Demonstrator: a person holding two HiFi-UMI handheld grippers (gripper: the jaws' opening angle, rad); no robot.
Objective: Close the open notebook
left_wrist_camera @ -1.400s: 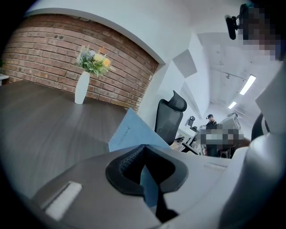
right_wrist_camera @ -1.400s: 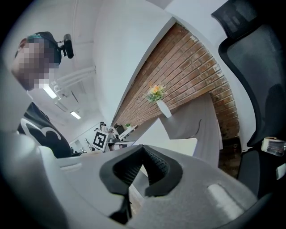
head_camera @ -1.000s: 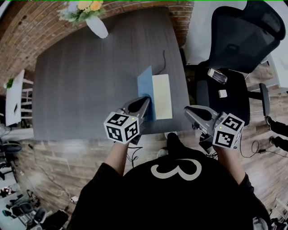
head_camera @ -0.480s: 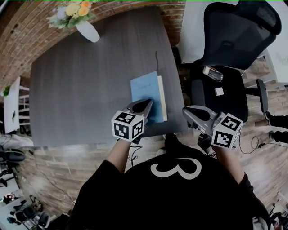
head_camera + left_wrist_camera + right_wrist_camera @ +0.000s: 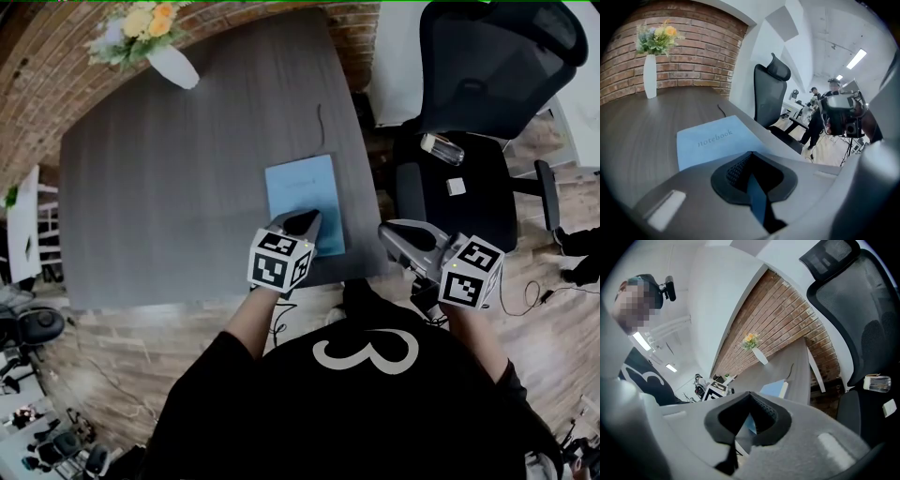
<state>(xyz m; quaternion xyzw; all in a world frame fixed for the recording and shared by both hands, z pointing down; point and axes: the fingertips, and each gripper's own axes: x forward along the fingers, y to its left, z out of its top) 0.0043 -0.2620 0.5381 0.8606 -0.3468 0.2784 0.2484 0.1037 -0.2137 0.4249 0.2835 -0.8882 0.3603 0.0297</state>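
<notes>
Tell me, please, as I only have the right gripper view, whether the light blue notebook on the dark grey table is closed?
Observer: Yes; the head view shows the light blue notebook closed, lying flat, cover up, on the dark grey table.
Operator: Where is the left gripper?
Observer: The left gripper has its jaws together, tips over the notebook's near edge.
Operator: Anything on the cover?
Observer: The left gripper view shows "notebook" printed there.

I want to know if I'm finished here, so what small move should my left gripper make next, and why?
Probably draw the left gripper back off the notebook. It lies flat on the table, blue cover up, no pages showing, so it looks closed. The gripper hangs over the cover's near end, shut and empty.
</notes>
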